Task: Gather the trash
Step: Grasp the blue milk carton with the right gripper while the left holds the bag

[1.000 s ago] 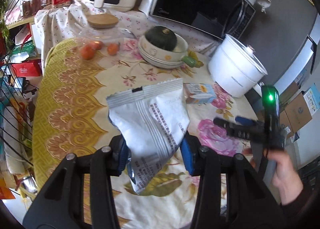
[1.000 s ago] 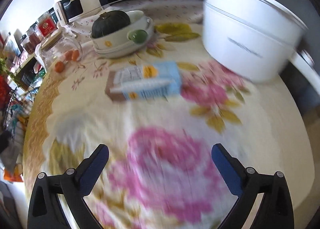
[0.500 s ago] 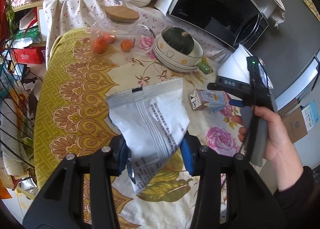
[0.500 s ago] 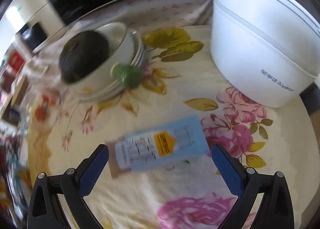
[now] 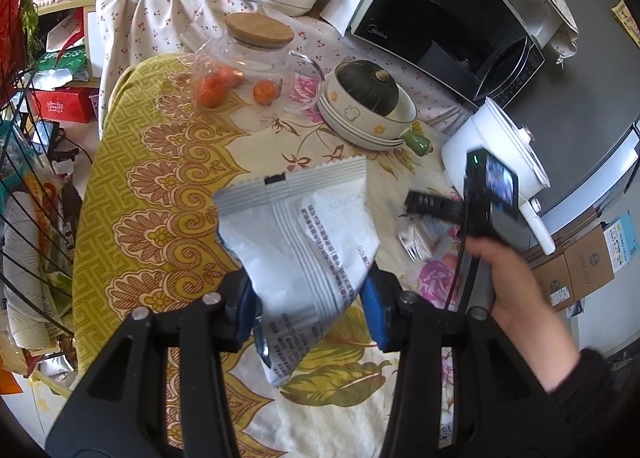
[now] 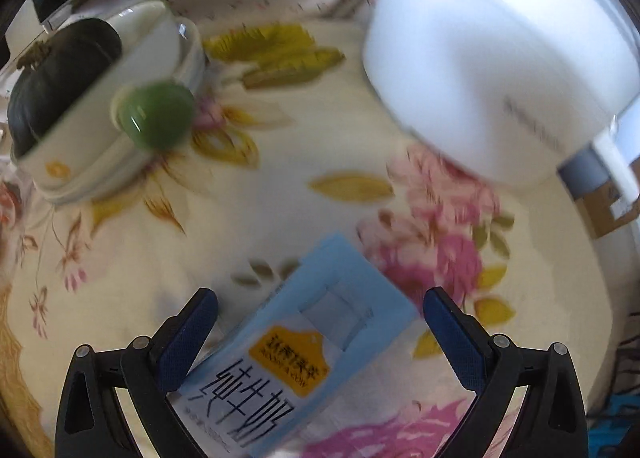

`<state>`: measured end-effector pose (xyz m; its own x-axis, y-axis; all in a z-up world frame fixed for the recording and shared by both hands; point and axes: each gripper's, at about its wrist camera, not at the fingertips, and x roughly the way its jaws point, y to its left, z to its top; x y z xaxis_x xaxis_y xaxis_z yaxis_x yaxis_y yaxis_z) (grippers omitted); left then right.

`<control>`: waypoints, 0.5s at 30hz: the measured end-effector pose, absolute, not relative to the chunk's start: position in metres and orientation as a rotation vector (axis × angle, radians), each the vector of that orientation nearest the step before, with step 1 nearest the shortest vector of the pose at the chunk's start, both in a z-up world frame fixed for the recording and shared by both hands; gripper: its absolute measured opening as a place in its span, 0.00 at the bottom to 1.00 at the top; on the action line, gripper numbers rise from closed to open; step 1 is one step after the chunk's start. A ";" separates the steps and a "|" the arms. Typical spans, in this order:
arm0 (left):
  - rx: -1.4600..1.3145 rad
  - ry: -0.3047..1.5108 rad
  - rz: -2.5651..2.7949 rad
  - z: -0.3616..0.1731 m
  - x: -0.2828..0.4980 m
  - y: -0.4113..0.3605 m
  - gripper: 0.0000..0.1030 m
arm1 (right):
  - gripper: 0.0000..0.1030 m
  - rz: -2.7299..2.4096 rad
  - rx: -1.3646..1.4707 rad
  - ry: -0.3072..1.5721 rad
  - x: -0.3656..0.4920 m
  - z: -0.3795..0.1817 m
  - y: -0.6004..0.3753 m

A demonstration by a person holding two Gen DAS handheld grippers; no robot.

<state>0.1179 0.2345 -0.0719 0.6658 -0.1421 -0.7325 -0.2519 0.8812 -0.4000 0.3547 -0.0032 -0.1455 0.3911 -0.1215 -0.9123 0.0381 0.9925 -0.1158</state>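
My left gripper [image 5: 310,304] is shut on a silver-white snack wrapper [image 5: 304,238] and holds it above the flowered tablecloth. A light blue milk carton [image 6: 296,362] lies on the cloth between the open fingers of my right gripper [image 6: 320,314], close under the camera. In the left wrist view the right gripper [image 5: 424,204] hovers just over the carton [image 5: 420,238], held by a hand at the right.
A white electric pot [image 6: 500,70] stands at the back right. Stacked bowls with a dark green squash [image 5: 368,92] and a green handle [image 6: 154,120] are at the left. A glass jar with oranges [image 5: 244,66], a microwave [image 5: 448,14] and an air fryer stand behind.
My right gripper has come down and forward over the milk carton, which now lies between its open fingers. The left gripper still holds the wrapper and has lifted slightly.
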 end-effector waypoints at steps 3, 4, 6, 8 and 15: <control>-0.514 0.832 0.052 -0.067 0.115 0.232 0.45 | 1.00 -0.076 -0.020 1.172 0.338 -0.149 -0.021; -0.514 0.825 0.046 -0.065 0.114 0.230 0.45 | 1.00 -0.074 -0.005 1.179 0.334 -0.150 -0.026; -0.512 0.817 0.033 -0.061 0.112 0.226 0.45 | 1.00 -0.073 0.008 1.185 0.323 -0.151 -0.037; -0.514 0.814 0.022 -0.059 0.111 0.222 0.45 | 0.96 -0.069 0.000 1.182 0.311 -0.150 -0.047; -0.531 0.803 -0.033 -0.053 0.107 0.204 0.45 | 0.51 -0.032 -0.063 1.188 0.272 -0.135 -0.070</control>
